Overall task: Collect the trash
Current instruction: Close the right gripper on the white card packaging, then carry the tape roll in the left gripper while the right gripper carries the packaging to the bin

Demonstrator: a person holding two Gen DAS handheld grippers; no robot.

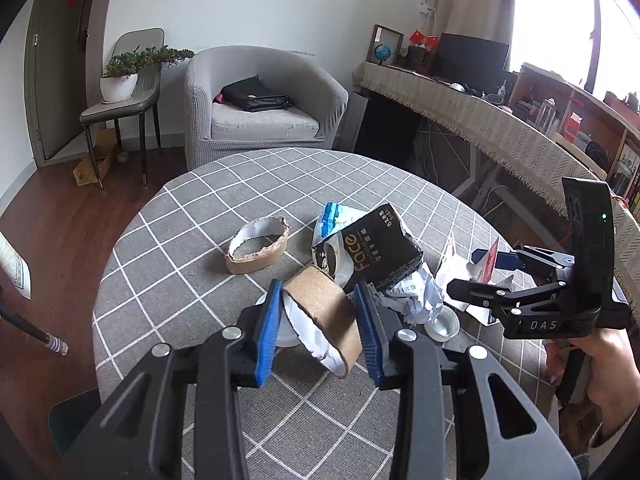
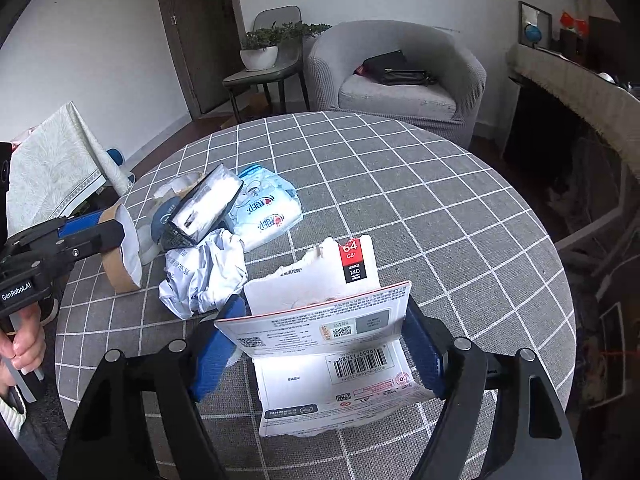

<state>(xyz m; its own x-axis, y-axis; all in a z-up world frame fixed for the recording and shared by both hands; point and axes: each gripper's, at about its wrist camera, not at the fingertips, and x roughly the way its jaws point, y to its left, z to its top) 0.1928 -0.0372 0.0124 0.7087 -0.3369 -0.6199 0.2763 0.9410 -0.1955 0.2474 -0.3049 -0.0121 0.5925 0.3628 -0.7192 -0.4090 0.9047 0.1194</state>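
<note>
My left gripper (image 1: 316, 328) is shut on a torn brown cardboard ring (image 1: 320, 316), held just above the round table; it also shows in the right wrist view (image 2: 120, 256). My right gripper (image 2: 320, 340) is shut on a torn white memory-card package (image 2: 320, 328), held over the table; it also shows in the left wrist view (image 1: 490, 266). On the table lie a second cardboard ring (image 1: 258, 244), a black tissue wrapper (image 1: 376, 248), a blue and white wipes pack (image 2: 268, 208) and a crumpled white paper (image 2: 204, 272).
The round table with a grey checked cloth (image 1: 200, 208) has a small white dish (image 1: 442, 322) on it. Beyond it stand a grey armchair (image 1: 260, 108) with a black bag, a chair with a potted plant (image 1: 120, 80) and a long desk (image 1: 500, 128) at the right.
</note>
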